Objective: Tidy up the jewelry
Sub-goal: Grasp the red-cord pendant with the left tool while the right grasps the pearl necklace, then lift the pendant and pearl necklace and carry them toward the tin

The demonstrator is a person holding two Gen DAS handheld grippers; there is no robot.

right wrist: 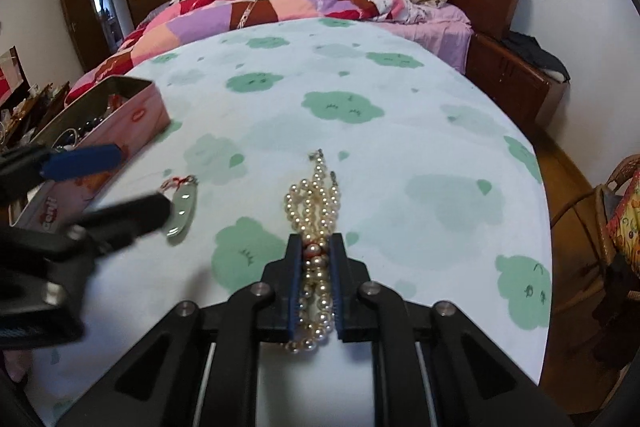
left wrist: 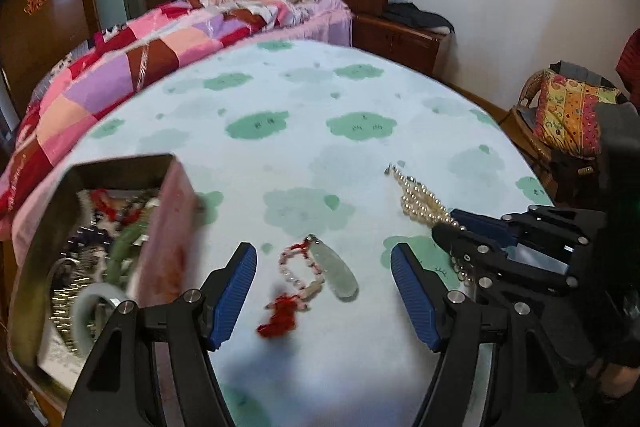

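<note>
Bunched cream pearl necklace (right wrist: 316, 227) sits pinched between the right gripper (right wrist: 316, 247) fingers, probably bound for the pink tin box (right wrist: 136, 115); left gripper (left wrist: 324, 291) gapes wide around the pale jade pendant on red cord (left wrist: 338, 275), empty.

Soft, even daylight fills the room, with only a faint shadow on the desk (left wrist: 360, 99) beneath the fingers (left wrist: 234, 295). The tin box (left wrist: 120, 251) is smeared by motion blur, and straight edges bow near the dark fisheye corners.
</note>
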